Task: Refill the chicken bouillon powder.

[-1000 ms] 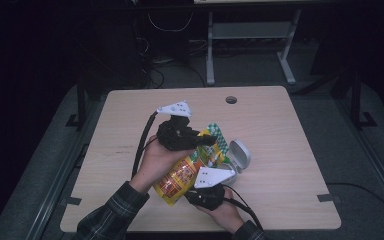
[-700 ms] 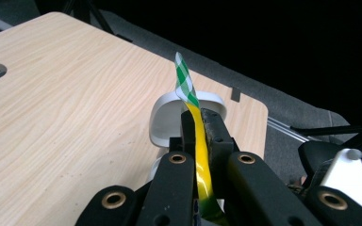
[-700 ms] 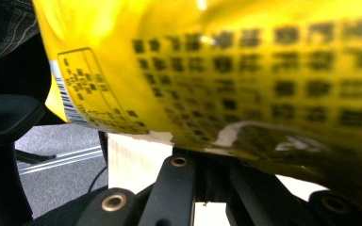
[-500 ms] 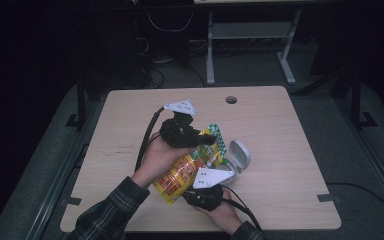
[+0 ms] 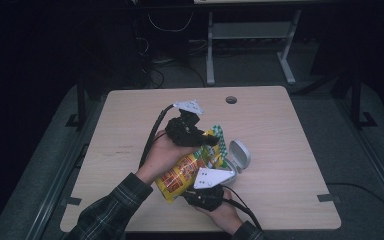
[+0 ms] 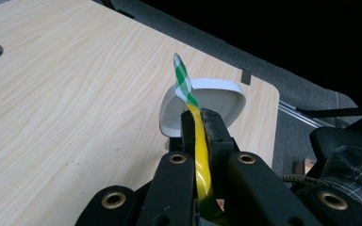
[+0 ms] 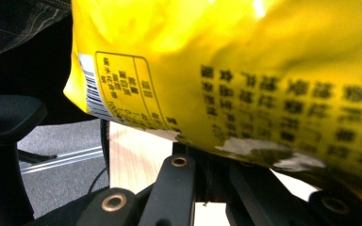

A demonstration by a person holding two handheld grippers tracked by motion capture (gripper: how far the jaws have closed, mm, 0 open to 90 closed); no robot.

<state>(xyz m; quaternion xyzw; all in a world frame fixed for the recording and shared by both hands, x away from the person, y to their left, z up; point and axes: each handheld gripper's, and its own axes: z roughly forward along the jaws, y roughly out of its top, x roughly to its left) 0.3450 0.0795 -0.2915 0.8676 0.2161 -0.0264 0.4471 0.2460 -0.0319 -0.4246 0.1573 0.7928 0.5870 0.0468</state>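
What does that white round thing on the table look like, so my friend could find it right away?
Look at the light wooden table, then at the yellow snack bag held between the two grippers near its middle. Just right of the bag sits the white case, a small rounded shell with its lid flipped up. It is the one plain white thing beside the colourful bag.

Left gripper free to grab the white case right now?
Probably not. The left gripper is shut on the yellow bag's top edge, with the right gripper at the other end. The white case sits open just beyond; it must let go first.
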